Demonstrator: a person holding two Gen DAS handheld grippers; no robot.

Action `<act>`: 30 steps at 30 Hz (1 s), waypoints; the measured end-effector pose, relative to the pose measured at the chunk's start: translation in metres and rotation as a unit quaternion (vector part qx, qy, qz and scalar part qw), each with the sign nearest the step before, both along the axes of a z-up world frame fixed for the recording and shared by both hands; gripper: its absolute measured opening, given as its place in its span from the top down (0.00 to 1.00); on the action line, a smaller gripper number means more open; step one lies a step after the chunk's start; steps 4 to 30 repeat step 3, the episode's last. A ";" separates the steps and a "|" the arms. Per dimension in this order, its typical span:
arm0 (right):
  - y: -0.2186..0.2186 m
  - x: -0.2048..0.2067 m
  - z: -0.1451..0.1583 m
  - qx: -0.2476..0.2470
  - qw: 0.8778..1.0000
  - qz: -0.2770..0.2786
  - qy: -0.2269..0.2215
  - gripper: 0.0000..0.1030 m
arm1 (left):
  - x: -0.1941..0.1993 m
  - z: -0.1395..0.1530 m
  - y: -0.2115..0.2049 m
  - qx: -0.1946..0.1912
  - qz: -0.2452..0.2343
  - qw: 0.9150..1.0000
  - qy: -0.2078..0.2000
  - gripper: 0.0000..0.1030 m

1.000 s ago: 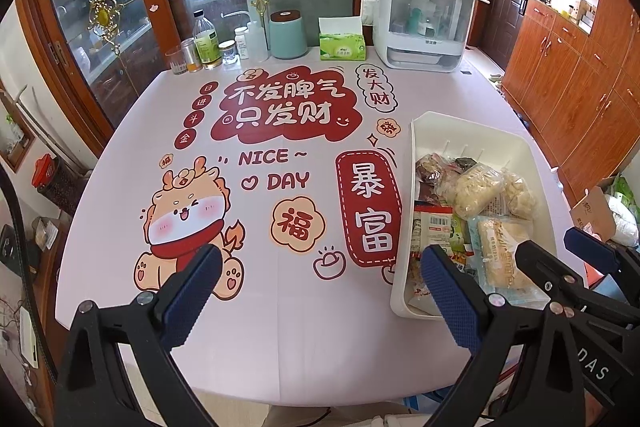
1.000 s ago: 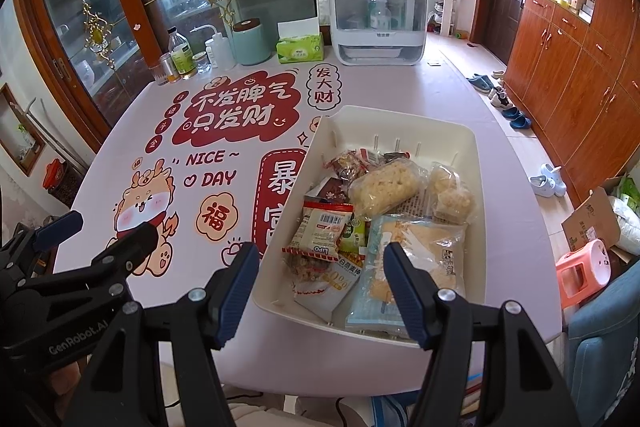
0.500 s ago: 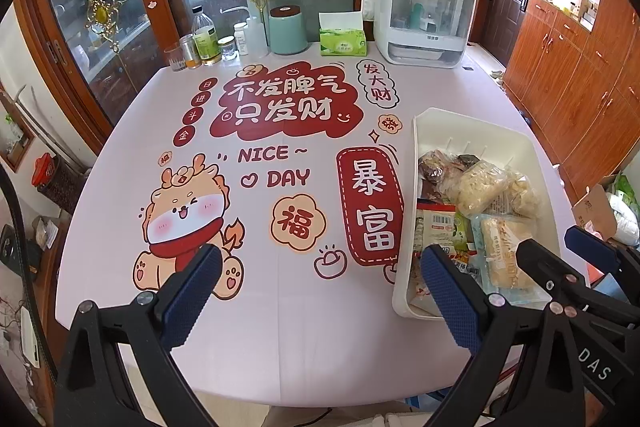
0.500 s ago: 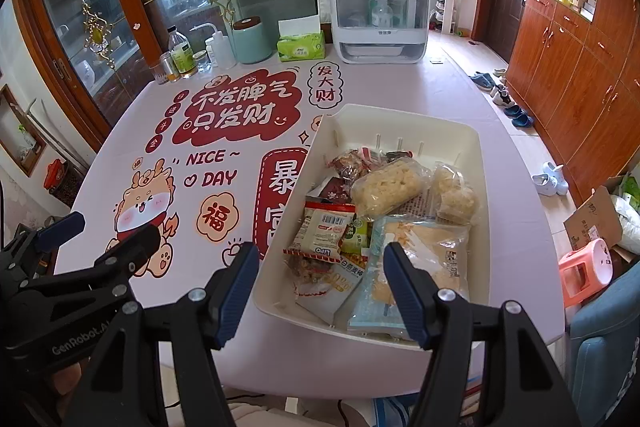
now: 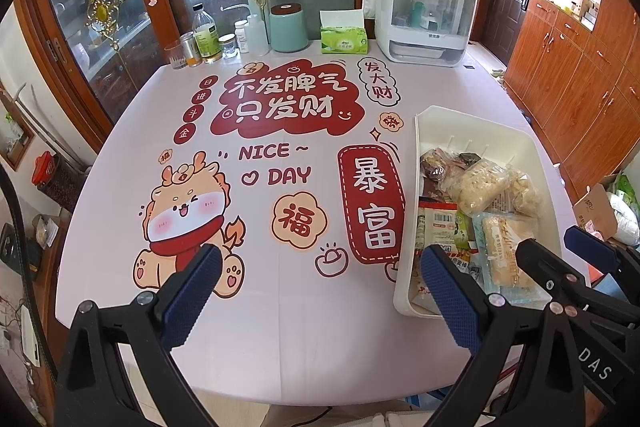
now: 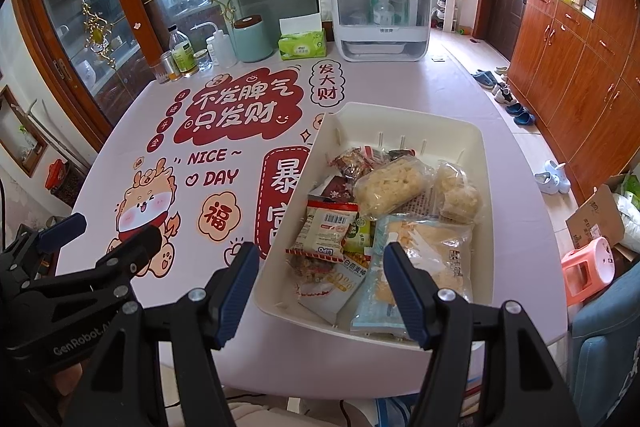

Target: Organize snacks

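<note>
A white plastic bin (image 6: 404, 115) stands on the right side of the pink table; it also shows in the left wrist view (image 5: 472, 125). It holds several snack packets: a red-and-white packet (image 6: 324, 229), a clear bag of pale puffed snacks (image 6: 390, 185), a large flat bag (image 6: 436, 251). My right gripper (image 6: 320, 287) is open and empty, held above the bin's near edge. My left gripper (image 5: 320, 291) is open and empty above the table's near edge, left of the bin. The right gripper's fingers (image 5: 540, 263) show beside the bin.
At the table's far edge stand a white covered rack (image 5: 424, 15), a green tissue box (image 5: 343, 37), a teal canister (image 5: 289, 29) and several bottles and jars (image 5: 206, 37). Wooden cabinets (image 6: 572, 67) line the right wall. A pink stool (image 6: 588, 267) stands on the floor at right.
Both views have shifted very slightly. The grippers stay open and the snacks have not moved.
</note>
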State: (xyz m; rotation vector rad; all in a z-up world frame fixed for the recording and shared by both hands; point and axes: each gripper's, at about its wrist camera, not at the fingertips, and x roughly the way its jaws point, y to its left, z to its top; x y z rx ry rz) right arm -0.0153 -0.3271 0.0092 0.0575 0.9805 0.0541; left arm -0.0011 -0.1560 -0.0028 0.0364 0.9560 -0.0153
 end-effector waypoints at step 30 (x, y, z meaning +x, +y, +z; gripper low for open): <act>0.000 0.001 0.000 0.000 1.000 0.000 0.000 0.37 | 0.001 0.000 0.000 0.000 0.000 1.000 0.000 0.04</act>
